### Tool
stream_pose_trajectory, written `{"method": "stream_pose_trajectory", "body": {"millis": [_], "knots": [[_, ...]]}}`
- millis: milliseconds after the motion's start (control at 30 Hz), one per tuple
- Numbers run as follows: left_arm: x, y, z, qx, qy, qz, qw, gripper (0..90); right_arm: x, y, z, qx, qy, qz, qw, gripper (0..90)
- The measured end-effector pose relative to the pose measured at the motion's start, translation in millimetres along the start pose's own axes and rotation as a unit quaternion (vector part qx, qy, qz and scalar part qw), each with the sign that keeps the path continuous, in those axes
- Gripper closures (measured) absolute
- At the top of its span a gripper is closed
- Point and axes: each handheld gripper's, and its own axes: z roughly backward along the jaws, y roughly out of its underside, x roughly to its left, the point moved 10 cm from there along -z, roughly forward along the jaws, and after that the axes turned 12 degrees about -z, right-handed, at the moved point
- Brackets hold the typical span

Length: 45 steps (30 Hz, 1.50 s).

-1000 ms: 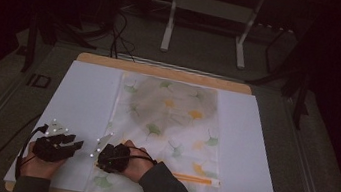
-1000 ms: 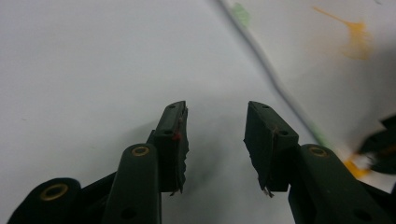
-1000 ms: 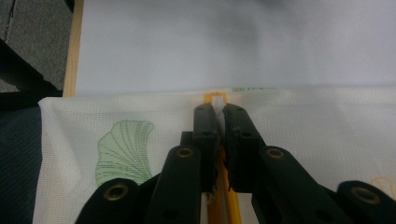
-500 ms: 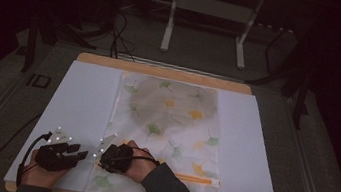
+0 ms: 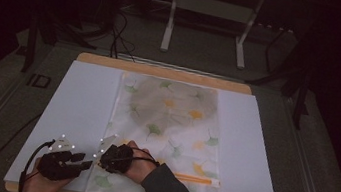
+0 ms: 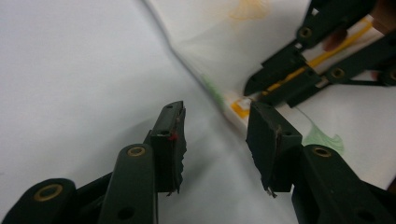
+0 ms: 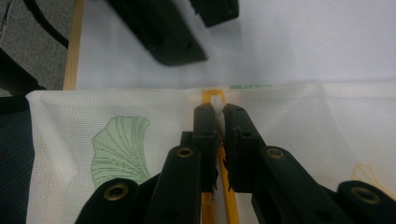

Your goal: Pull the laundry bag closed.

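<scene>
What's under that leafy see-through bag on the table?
Under the mesh bag lies a white sheet on the wooden table. Something round and greyish shows dimly inside the bag; what it is cannot be told.

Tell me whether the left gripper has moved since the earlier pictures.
Yes. In the high view the left gripper has slid right, away from the white sheet's left edge toward the mesh bag; its jaws have just been opening, empty.

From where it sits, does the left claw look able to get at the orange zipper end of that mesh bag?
Probably yes: the left claw is open, just short of the zipper end, with bare white sheet between. The right claw already pinches the zipper close by, so room is tight.
</scene>
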Motion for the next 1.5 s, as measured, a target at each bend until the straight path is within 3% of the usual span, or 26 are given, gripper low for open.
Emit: {"method": "stream_pose_trajectory", "body": {"millis": [267,900,1300,1500], "knots": [[-12.8,-0.5,-8.3,0.004,0.03,0.003,0.9995,55.5,-0.3,-2.9,4.8,-0.007,0.007,0.004,0.9999,84.4],[-18.0,-6.7,-23.8,0.006,0.085,0.024,0.9961,57.6,0.6,-8.1,20.8,-0.029,0.015,0.015,0.9994,84.4],[-21.9,-4.8,-28.3,0.016,0.098,0.021,0.9949,67.7,4.7,-8.9,24.2,-0.04,0.01,0.026,0.9988,84.5],[-23.9,-3.8,-28.9,0.017,0.112,0.022,0.9934,80.4,4.1,-4.8,23.8,-0.034,0.006,0.026,0.9991,84.5]]}}
